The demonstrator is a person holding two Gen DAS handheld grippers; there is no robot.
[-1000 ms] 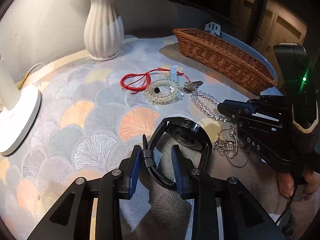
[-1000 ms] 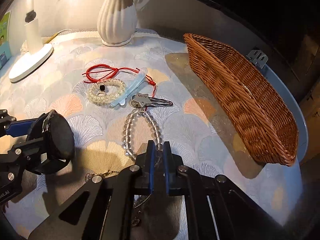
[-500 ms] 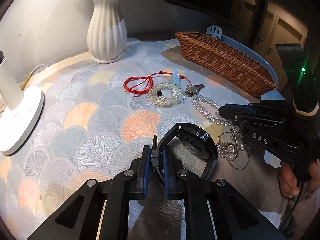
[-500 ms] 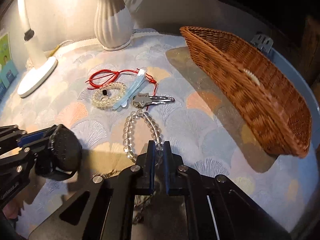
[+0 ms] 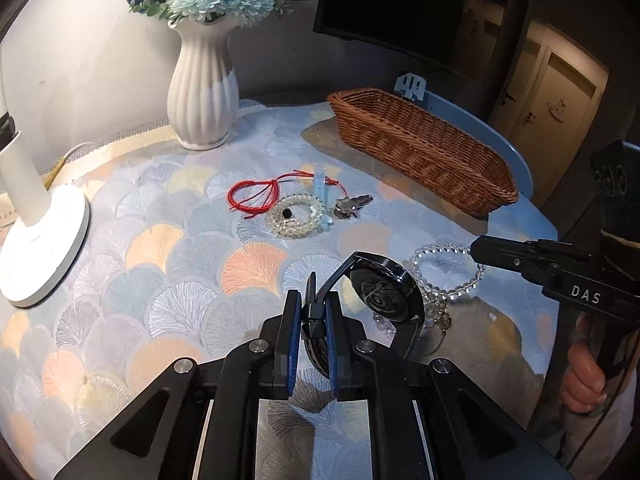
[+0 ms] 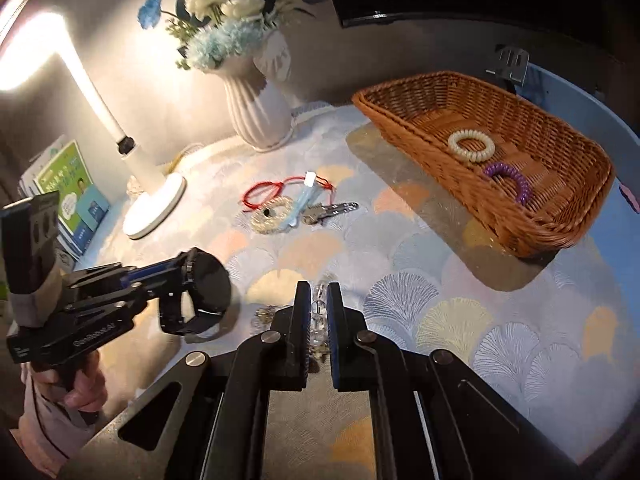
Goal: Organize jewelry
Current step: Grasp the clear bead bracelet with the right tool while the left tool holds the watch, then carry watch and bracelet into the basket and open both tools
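My left gripper (image 5: pixel 312 308) is shut on the strap of a black watch (image 5: pixel 384 292), which hangs just above the cloth; the right wrist view shows that gripper (image 6: pixel 188 268) and the watch (image 6: pixel 208 280) at the left. My right gripper (image 6: pixel 319 292) is shut on a clear bead strand (image 6: pixel 318 312). From the left wrist view, the strand (image 5: pixel 440 250) loops up to the right gripper (image 5: pixel 478 250) from a tangle of chain (image 5: pixel 434 316) on the cloth. A wicker basket (image 6: pixel 568 216) at the right holds a cream coil band (image 6: pixel 470 146) and a purple one (image 6: pixel 510 178).
Mid-table lie a red cord (image 5: pixel 256 196), a pale bead bracelet (image 5: pixel 296 216), a blue tube (image 5: pixel 322 188) and keys (image 5: pixel 352 204). A white vase (image 5: pixel 204 92) stands at the back, a lit lamp's base (image 5: pixel 44 240) at the left, books (image 6: pixel 68 192) beside it.
My left jaws closed on the watch strap and raised the watch. My right gripper rose and swung with the bead strand, pulling its loop up off the cloth.
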